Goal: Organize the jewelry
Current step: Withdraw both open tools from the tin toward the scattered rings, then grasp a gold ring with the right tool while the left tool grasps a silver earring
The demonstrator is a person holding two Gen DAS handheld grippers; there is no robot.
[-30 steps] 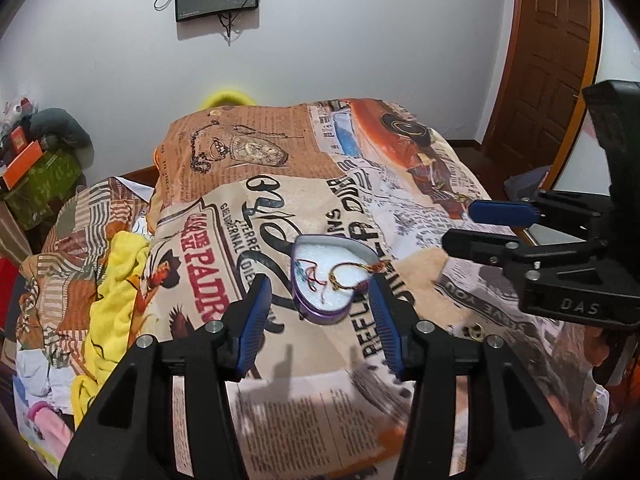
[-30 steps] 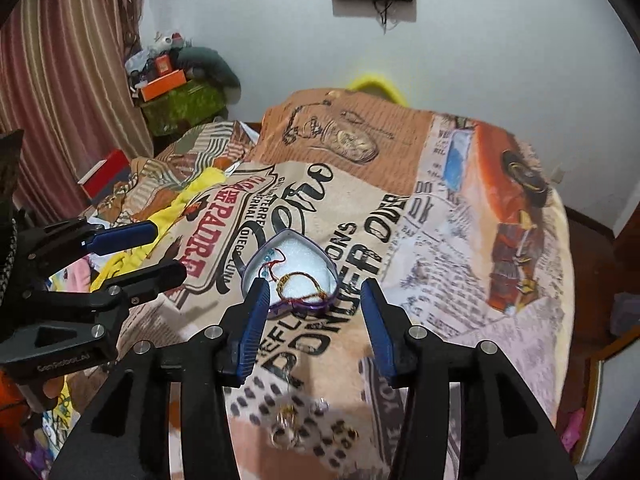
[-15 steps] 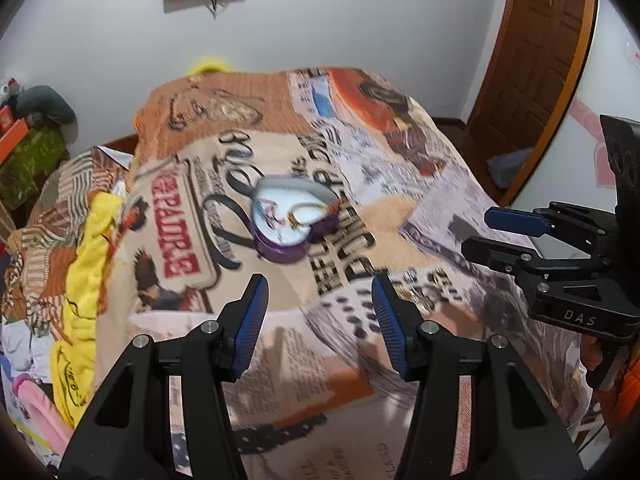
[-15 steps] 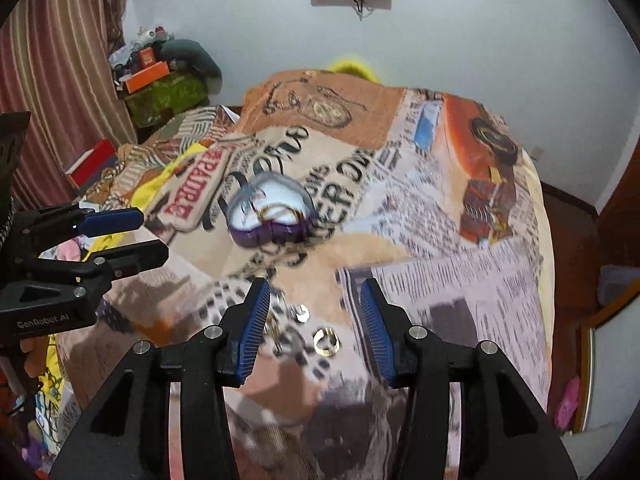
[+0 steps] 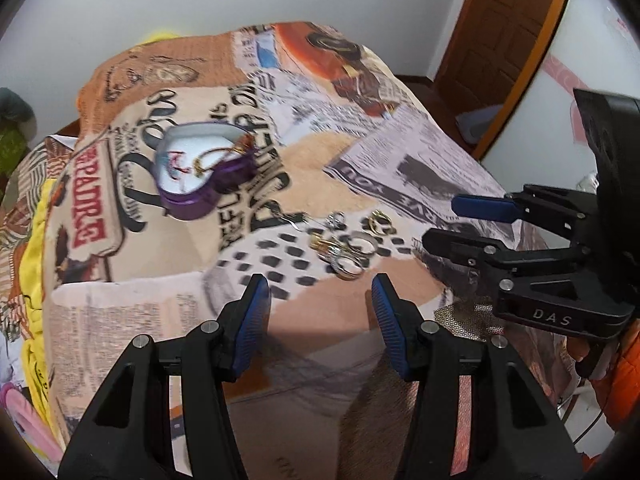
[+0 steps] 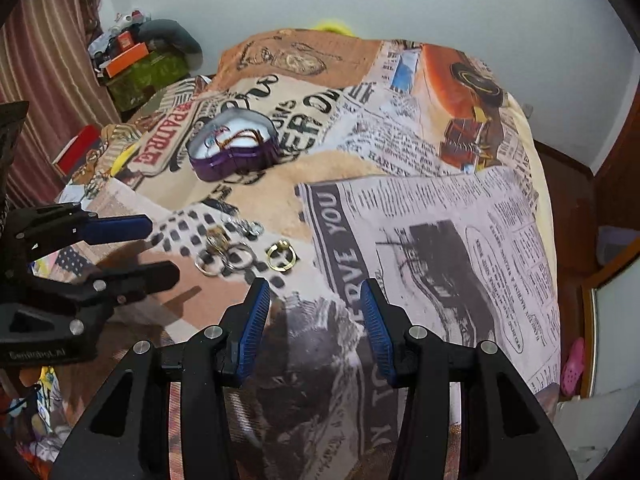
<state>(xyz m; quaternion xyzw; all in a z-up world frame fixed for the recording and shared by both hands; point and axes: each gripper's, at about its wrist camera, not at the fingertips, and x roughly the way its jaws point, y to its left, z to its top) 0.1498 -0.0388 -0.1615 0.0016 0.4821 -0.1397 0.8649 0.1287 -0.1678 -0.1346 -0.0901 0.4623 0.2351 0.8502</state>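
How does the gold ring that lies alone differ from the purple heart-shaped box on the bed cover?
The gold ring is a small, thin open band that lies flat; the purple heart-shaped box is much larger and has walls and a white inside. The ring holds nothing, while the box already holds a chain. The ring lies nearer both grippers; the box stands farther back. Both rest on the printed bed cover, and no gripper touches either.

A purple heart-shaped box (image 5: 200, 176) sat open on the printed bedspread (image 5: 400, 152), its white inside holding a gold chain (image 5: 218, 156) and a reddish cord. Nearer, well apart from it, a cluster of gold and silver rings (image 6: 232, 254) lay loose, one gold ring (image 6: 281, 256) just beside them.
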